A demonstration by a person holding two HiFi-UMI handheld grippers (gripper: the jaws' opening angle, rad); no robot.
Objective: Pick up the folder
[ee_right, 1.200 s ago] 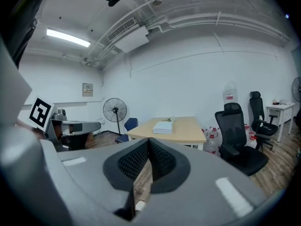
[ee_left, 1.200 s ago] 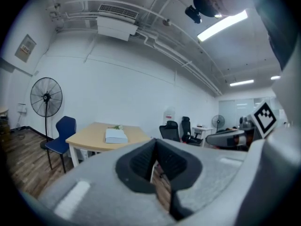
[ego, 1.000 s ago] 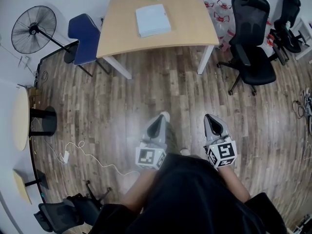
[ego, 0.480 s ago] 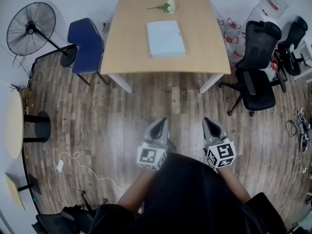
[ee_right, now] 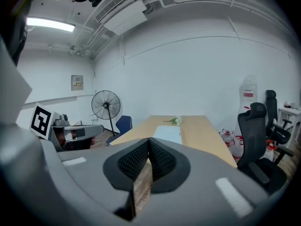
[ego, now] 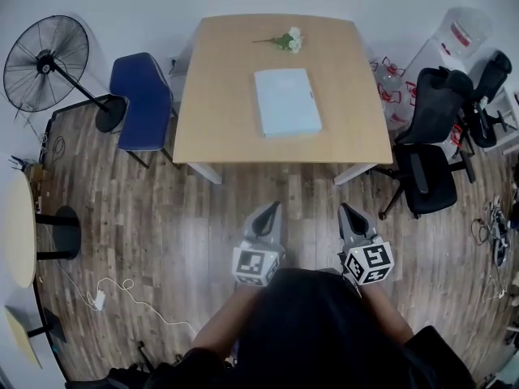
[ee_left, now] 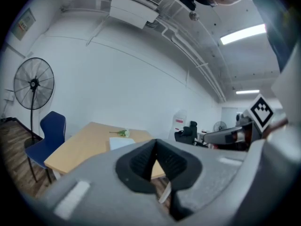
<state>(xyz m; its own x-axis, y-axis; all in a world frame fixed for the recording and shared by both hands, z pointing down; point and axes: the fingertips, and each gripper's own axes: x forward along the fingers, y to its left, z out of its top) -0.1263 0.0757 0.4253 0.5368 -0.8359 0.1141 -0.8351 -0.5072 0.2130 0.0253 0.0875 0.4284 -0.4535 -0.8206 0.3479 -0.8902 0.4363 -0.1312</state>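
Note:
A pale blue folder point(ego: 287, 101) lies flat in the middle of the wooden table point(ego: 219, 128), and shows small in the left gripper view point(ee_left: 120, 142) and the right gripper view point(ee_right: 167, 134). My left gripper point(ego: 272, 208) and my right gripper point(ego: 346, 210) hang side by side over the floor, short of the table's near edge. Both are shut with nothing between the pads. They point toward the table.
A flower sprig point(ego: 285, 40) lies at the table's far end. A blue chair point(ego: 142, 97) and a standing fan point(ego: 45, 55) are left of the table. Black office chairs point(ego: 434, 140) and a water dispenser point(ego: 458, 35) stand on the right. A cable point(ego: 122, 286) trails on the wood floor.
The table and folder have come nearer and lower in the head view as I walk toward them. Both grippers stay shut and side by side.

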